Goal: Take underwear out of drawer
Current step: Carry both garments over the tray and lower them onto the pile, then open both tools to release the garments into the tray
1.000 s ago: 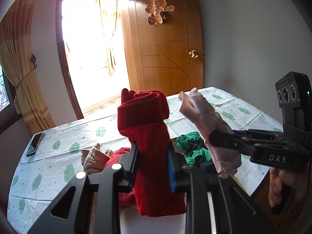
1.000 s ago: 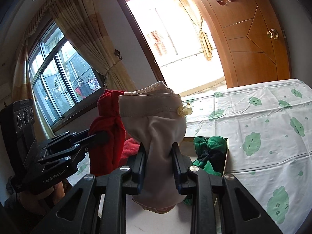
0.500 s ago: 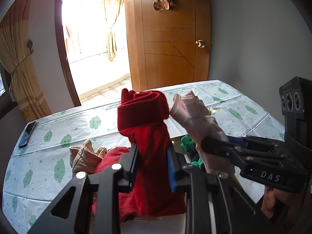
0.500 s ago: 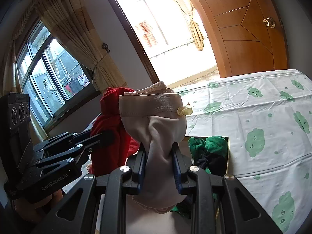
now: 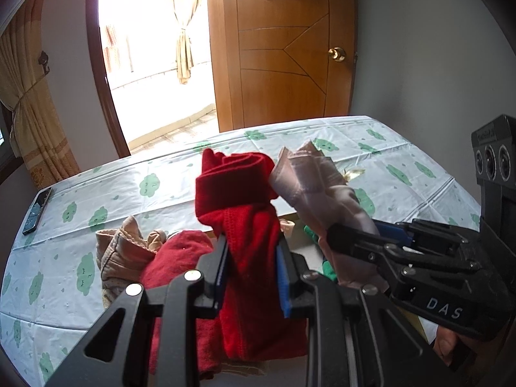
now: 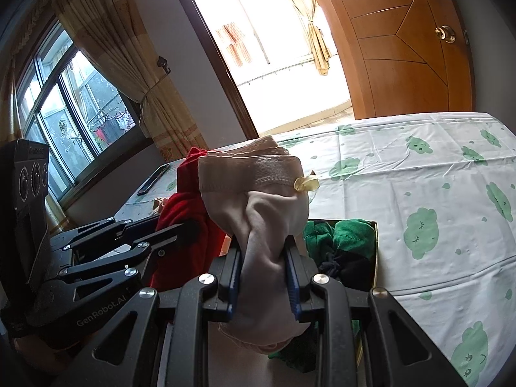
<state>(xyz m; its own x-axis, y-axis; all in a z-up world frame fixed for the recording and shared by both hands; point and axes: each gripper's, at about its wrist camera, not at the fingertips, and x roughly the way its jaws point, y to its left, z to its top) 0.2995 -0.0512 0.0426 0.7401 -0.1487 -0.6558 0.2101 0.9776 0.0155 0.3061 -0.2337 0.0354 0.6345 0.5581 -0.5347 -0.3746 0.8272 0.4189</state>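
My left gripper point(image 5: 251, 251) is shut on a red pair of underwear point(image 5: 238, 193) and holds it upright above the drawer box. My right gripper point(image 6: 262, 253) is shut on a beige pair of underwear point(image 6: 258, 193) with a small yellow bow, held right beside the red one; it also shows in the left wrist view point(image 5: 316, 187). The left gripper shows at the left of the right wrist view point(image 6: 180, 229). Below them the box point(image 6: 374, 251) holds green and black underwear point(image 6: 342, 242).
A beige garment point(image 5: 122, 254) and a red garment point(image 5: 174, 258) lie on the tablecloth with green clouds point(image 5: 96, 193). A phone point(image 5: 37, 206) lies at the table's far left. A wooden door point(image 5: 283, 48) and a bright doorway stand behind.
Both grippers have tilted and dropped a little with their underwear still held; the table now fills more of both views. The grips have not changed.
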